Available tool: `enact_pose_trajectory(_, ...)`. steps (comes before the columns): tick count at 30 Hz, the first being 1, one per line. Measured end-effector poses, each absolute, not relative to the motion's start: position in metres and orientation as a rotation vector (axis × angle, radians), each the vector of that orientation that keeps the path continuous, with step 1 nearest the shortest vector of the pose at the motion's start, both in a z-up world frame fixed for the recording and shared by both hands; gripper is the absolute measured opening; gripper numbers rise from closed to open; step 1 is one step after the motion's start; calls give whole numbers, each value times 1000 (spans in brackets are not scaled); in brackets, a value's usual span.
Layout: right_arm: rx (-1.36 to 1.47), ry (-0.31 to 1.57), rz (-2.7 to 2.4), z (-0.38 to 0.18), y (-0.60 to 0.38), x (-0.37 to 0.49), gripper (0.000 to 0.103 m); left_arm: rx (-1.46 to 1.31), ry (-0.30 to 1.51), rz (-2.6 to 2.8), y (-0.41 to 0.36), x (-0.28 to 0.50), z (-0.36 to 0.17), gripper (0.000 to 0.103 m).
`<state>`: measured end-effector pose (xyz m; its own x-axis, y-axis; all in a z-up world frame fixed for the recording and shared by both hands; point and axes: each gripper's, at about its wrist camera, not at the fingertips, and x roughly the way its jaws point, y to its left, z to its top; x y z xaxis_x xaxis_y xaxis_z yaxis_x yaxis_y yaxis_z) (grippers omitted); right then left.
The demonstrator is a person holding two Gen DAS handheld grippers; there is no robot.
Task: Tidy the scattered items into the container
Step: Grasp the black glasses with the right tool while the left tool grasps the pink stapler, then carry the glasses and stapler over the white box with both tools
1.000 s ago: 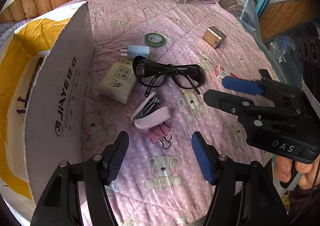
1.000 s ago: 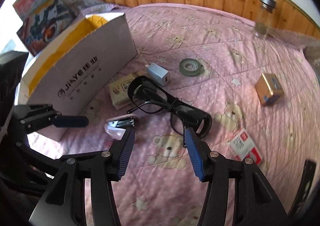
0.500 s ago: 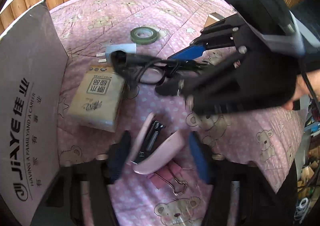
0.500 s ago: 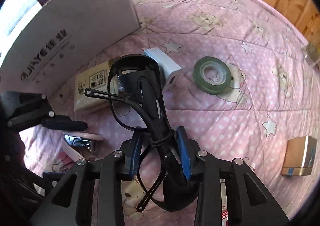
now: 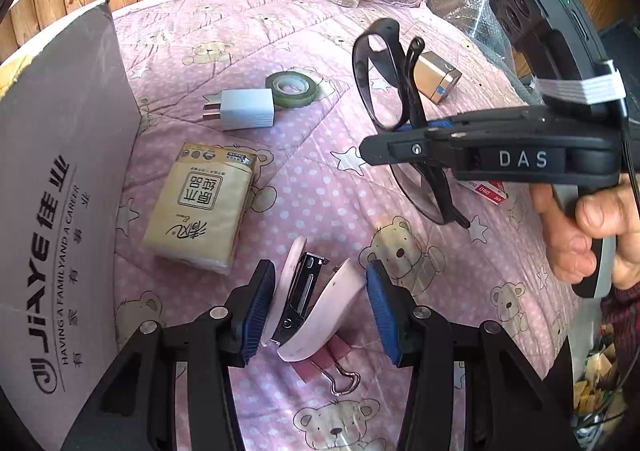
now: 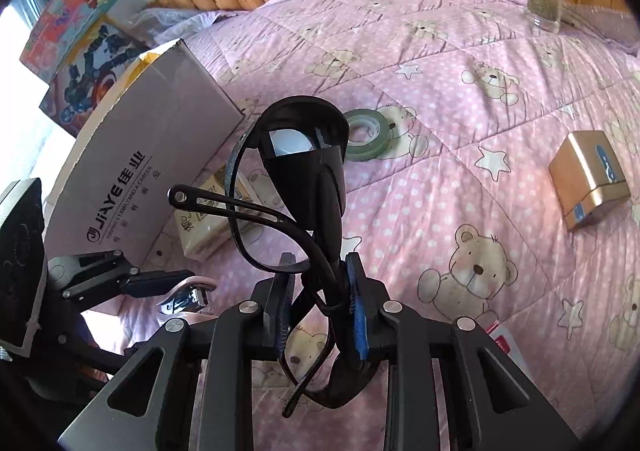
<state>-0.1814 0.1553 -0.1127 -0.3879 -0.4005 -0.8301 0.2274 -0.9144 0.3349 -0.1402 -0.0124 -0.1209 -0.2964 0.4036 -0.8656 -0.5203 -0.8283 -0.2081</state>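
Left wrist view: a pink plastic stapler [image 5: 316, 303], hinged open, is bracketed by the left gripper [image 5: 320, 307], fingers apart, not yet clamped; its long axis runs along the fingers. Black-framed safety glasses [image 6: 304, 211] are clamped in the right gripper [image 6: 320, 311], lifted above the pink quilt [image 6: 460, 131]. The grey cardboard box [image 5: 60, 191] stands leftward at the quilt's edge, the path unobstructed.

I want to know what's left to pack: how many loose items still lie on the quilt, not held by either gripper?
6: tissue pack, white charger, green tape roll, gold box, red-and-white packet, pink binder clip. More may be hidden.
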Motion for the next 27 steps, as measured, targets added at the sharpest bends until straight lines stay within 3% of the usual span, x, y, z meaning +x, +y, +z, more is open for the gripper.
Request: enact_pose_trajectory(27,1346,-515,-2418,-81,112,-76,26,-1261,128,2241,-52,-77,-47,48)
